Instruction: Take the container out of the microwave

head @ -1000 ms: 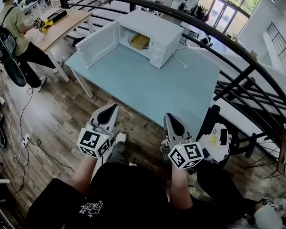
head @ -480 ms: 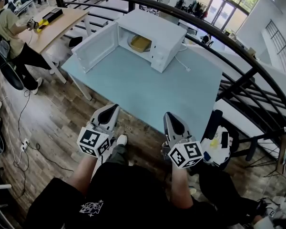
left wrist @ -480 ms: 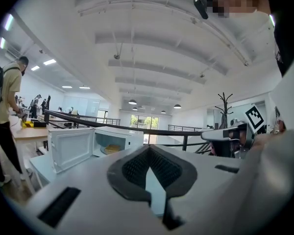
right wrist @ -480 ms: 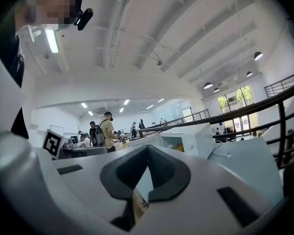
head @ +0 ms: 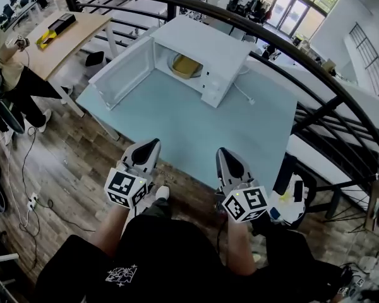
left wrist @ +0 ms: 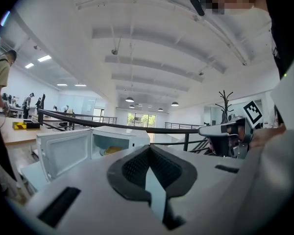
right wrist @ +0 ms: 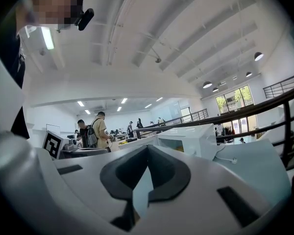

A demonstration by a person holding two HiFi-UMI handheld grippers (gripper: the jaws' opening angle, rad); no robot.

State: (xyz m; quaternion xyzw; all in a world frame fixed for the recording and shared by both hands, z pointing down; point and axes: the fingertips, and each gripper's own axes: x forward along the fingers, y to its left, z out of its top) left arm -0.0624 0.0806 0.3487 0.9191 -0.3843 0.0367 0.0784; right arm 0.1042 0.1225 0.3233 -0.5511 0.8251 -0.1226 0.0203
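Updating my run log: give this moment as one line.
microwave: door open | yellow container: inside | left gripper: shut, empty | right gripper: shut, empty

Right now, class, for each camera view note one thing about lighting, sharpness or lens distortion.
Head view: even daylight, no harsh shadows, the white box-shaped microwave oven sharp. Left gripper view: black rounded corners; the white-and-grey left gripper looms large and soft. Right gripper view: same dark corners; a long ceiling light strip glares.
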